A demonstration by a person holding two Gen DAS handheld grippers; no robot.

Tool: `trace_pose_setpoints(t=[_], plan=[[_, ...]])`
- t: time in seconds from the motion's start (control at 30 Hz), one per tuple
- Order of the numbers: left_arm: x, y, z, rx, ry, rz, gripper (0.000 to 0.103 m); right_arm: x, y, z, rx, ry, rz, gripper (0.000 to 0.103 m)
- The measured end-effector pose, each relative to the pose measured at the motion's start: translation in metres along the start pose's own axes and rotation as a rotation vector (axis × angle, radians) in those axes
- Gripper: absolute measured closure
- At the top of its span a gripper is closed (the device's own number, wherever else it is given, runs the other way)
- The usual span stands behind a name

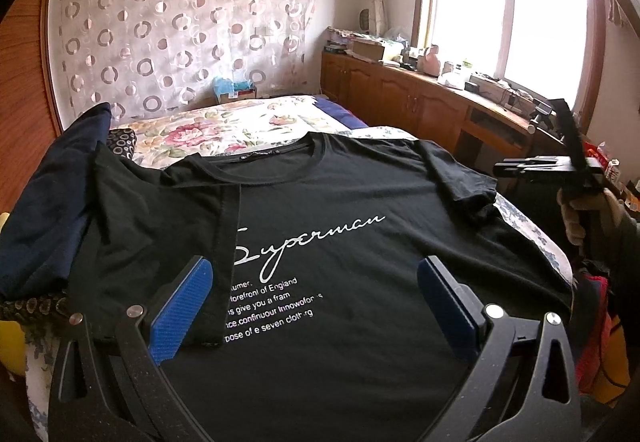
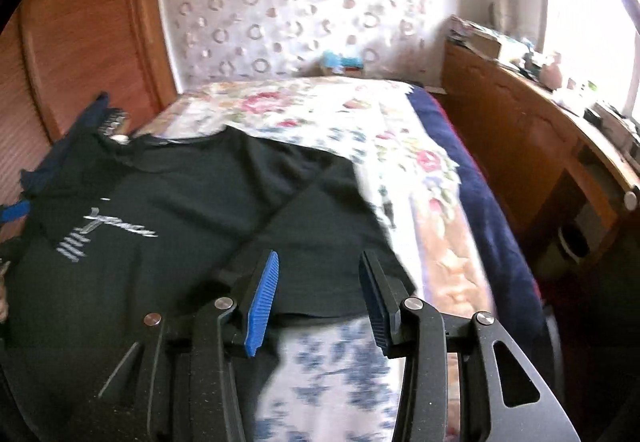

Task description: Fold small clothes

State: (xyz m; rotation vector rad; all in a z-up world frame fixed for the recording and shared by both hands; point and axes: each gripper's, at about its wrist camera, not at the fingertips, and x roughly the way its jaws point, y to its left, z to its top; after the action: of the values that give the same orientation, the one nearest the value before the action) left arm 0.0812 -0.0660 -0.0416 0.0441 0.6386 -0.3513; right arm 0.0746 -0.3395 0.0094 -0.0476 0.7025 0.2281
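A black T-shirt (image 1: 344, 242) with white "Superman" print lies front up on the bed. Its left side is folded in over the chest, covering the start of the text. My left gripper (image 1: 316, 274) is open and empty, hovering over the shirt's lower front. My right gripper (image 2: 318, 266) is open and empty above the shirt's right sleeve (image 2: 336, 226), near the sleeve hem. The shirt (image 2: 168, 210) fills the left half of the right wrist view, which is blurred. The right gripper also shows in the left wrist view (image 1: 532, 168), off the shirt's right edge, held by a gloved hand.
A floral bedspread (image 1: 240, 126) covers the bed. Dark navy clothing (image 1: 52, 186) is piled at the shirt's left. A wooden cabinet (image 1: 420, 98) with clutter runs under the window on the right. A wooden wardrobe (image 2: 80, 42) stands on the left.
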Motion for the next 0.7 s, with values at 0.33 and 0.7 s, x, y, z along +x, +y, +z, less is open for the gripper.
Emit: trace_pose_setpoints(t=[0.33, 0.7], plan=[[0.01, 0.0, -0.005, -0.014, 0.023, -0.026, 0.0, 0.058, -0.029, -0.009, 0.088, 0.116, -0.05, 0.06], [0.0, -0.002, -0.004, -0.009, 0.003, -0.03, 0.0, 0.065, -0.052, -0.005, 0.222, 0.129, 0.054, 0.057]])
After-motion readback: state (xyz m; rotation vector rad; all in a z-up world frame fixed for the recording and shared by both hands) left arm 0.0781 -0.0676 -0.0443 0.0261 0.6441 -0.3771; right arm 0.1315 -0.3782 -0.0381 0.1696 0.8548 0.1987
